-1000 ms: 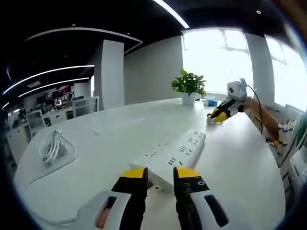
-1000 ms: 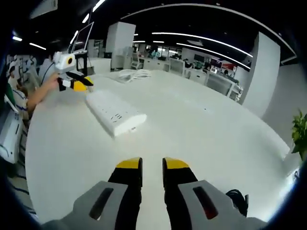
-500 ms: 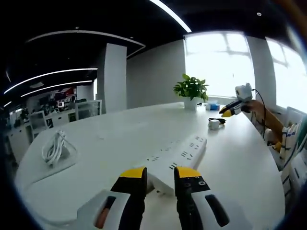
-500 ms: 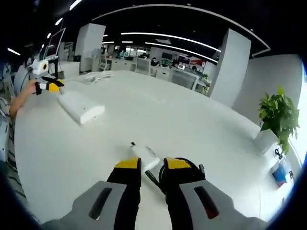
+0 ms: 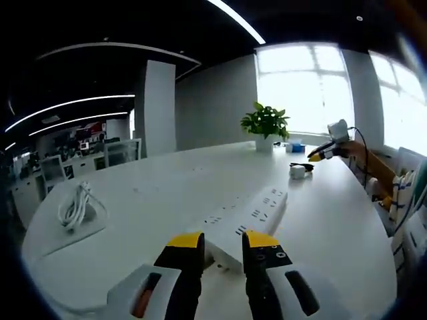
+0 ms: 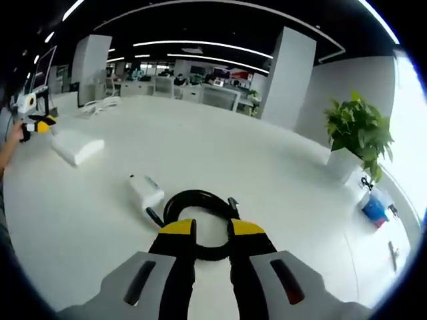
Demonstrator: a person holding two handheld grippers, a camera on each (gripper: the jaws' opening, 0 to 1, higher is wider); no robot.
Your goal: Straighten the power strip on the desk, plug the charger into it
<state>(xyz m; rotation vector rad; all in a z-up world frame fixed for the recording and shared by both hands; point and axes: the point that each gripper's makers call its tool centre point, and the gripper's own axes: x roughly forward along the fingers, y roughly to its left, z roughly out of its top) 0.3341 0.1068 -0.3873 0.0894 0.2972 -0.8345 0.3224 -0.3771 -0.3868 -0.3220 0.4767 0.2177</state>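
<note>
Big white office desk [image 5: 133, 193], power strip [image 5: 245, 220] lying diagonally right at the left gripper [image 5: 222, 241], jaws slightly apart, right gripper [image 6: 212, 228] also slightly apart, hovering over black cable coil [image 6: 200, 210], white charger [image 6: 145, 192] just left.

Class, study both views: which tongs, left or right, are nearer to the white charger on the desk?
Right. The right tongs hover just short of the charger and its coiled black cable. The left tongs sit at the power strip, far across the desk.
</note>
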